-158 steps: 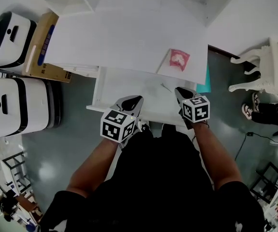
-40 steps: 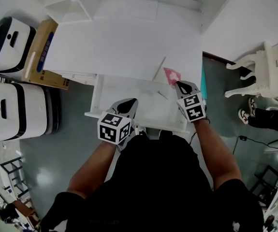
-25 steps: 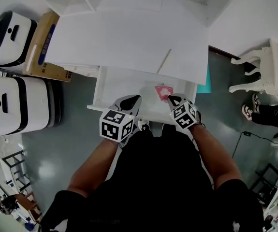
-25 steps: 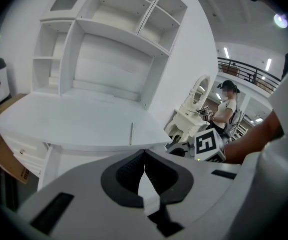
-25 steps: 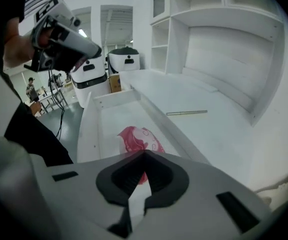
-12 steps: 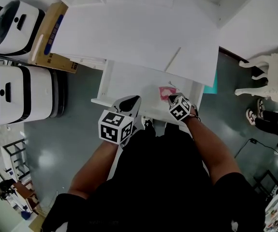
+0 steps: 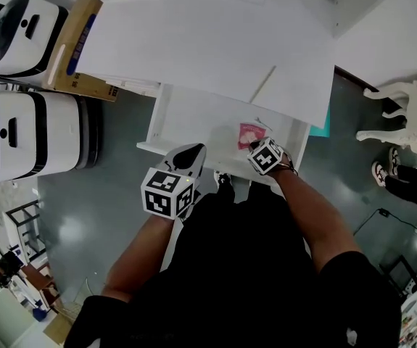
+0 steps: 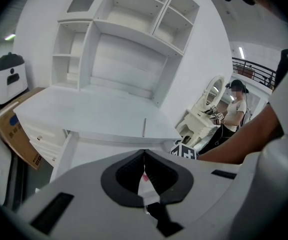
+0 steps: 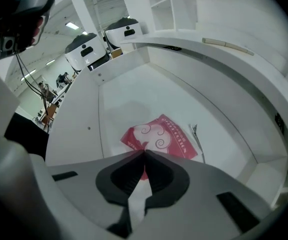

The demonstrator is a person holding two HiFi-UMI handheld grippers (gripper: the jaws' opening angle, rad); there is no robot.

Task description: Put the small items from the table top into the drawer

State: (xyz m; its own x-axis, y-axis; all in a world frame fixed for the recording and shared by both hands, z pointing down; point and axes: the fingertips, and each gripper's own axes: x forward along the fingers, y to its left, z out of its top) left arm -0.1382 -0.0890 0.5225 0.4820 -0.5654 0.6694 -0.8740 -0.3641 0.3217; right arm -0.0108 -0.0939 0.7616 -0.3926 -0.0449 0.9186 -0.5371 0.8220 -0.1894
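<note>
Glossy grey floor (image 7: pixel 114 194). Left of the left claw (image 7: pixel 193 148): two white-and-black machines (image 7: pixel 30 133), a cardboard box (image 7: pixel 69 49). Right of the right claw (image 7: pixel 254 145): white chair (image 7: pixel 405 114).

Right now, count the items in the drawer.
2. The packet is at the right gripper; a clip lies just beside it. Others may be hidden at the drawer's front.

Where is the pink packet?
Head view: the pink packet sits at the right of the open drawer, pinched by the right claw, beside a clip.
</note>
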